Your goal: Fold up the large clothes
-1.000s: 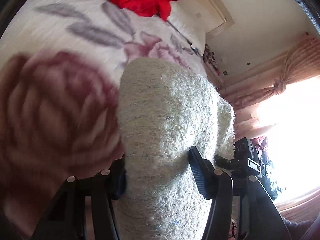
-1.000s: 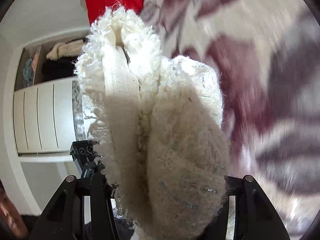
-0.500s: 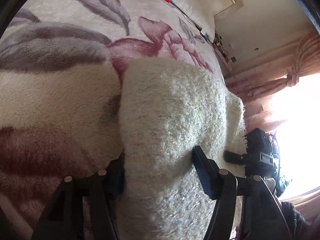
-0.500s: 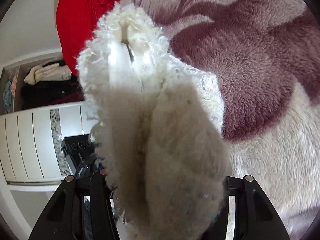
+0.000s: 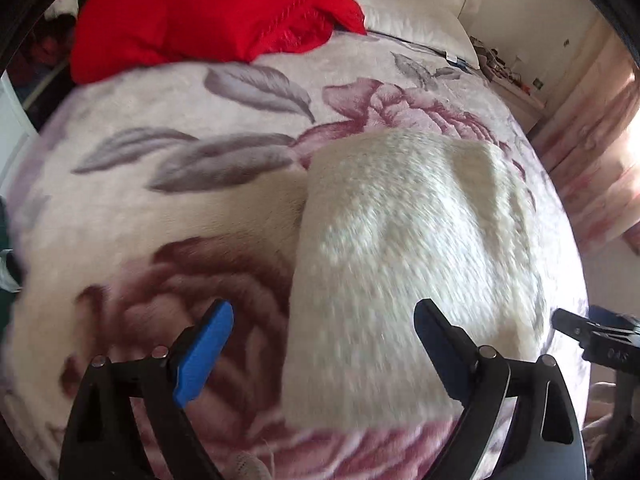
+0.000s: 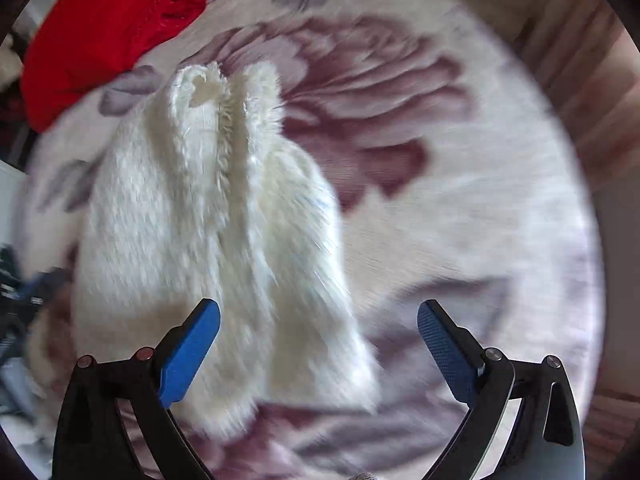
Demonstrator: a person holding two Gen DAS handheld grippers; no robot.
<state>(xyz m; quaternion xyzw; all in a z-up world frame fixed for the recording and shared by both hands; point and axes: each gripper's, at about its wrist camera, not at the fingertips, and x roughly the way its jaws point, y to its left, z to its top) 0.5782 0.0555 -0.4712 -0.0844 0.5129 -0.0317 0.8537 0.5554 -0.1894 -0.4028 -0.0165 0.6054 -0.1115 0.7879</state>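
Both grippers, left gripper (image 5: 323, 322) and right gripper (image 6: 318, 320), are opening, nothing pinched; the fluffy white sweater (image 5: 408, 264) lies folded on the floral blanket (image 5: 168, 216), motion-blurred, red garment (image 5: 208, 8) beyond.

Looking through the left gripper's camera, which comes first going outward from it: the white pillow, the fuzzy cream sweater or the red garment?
1. Fuzzy cream sweater, just beyond the opening left gripper.
2. Red garment, far side of the bed, upper left.
3. White pillow, behind it, upper right.

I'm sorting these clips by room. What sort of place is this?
Most likely a bedroom: a bed under a floral blanket, a pillow at its head, and curtains beside it.
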